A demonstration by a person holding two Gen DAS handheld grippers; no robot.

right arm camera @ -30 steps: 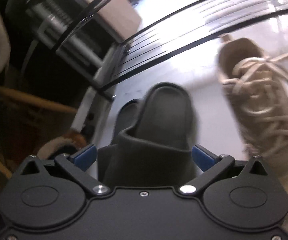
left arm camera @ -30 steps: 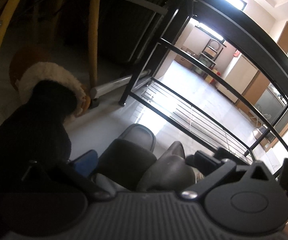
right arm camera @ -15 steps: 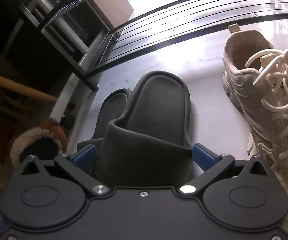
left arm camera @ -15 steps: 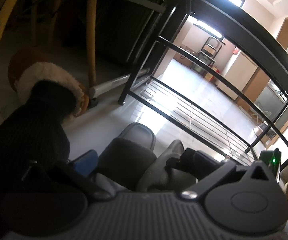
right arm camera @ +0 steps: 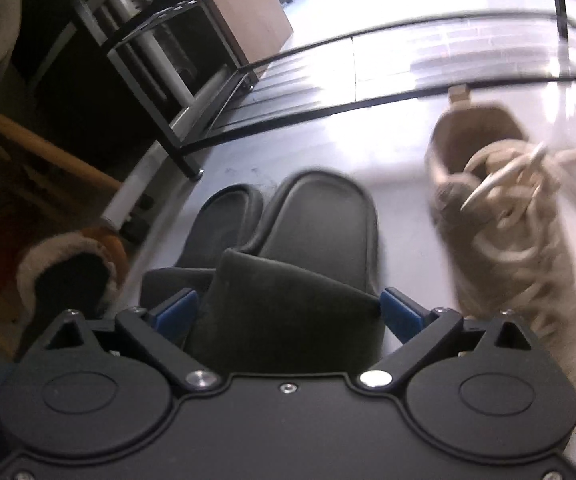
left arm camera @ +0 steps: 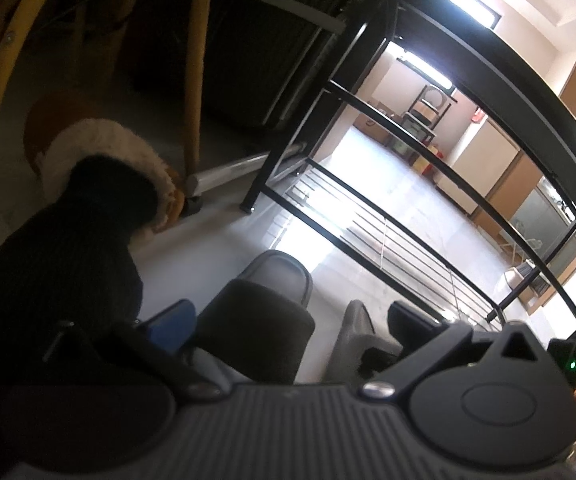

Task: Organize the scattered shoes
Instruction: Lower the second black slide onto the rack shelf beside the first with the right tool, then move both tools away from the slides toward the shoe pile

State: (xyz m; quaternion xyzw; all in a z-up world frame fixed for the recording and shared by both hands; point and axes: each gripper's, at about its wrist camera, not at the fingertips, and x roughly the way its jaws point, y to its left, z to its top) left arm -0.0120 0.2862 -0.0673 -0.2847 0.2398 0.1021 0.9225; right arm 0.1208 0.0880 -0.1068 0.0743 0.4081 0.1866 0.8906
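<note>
Two dark slide sandals lie side by side on the pale floor (right arm camera: 247,148), just in front of the black shoe rack (right arm camera: 288,80). The right wrist view shows both plainly: the nearer slide (right arm camera: 300,248) sits between the blue fingertips (right arm camera: 398,312) of the right hand-held gripper (right arm camera: 288,312), which stands wide, its pads at either flank of the strap; contact I cannot tell. The second slide (right arm camera: 223,224) lies touching it on the side farther from the beige sneaker (right arm camera: 508,232). Only this view shows the sneaker, blurred, near the rack's front rail with its heel toward it.

Both slides run lengthwise toward the rack, heels nearest it, straps toward the camera.

From the left wrist view, the left hand-held gripper (left arm camera: 288,320) frames a slide (left arm camera: 263,312) by its strap; one blue fingertip (left arm camera: 171,324) shows beside it, the other is hidden, so its spread cannot be told. This view alone shows the rack's upper tiers and a room beyond. A fur-lined boot (left arm camera: 103,176) stands off the rack's end post, by a wooden chair leg (left arm camera: 193,80).

Bare floor lies between the slides and the rack's bottom rail, and the lowest shelf (left arm camera: 368,232) carries nothing visible.
</note>
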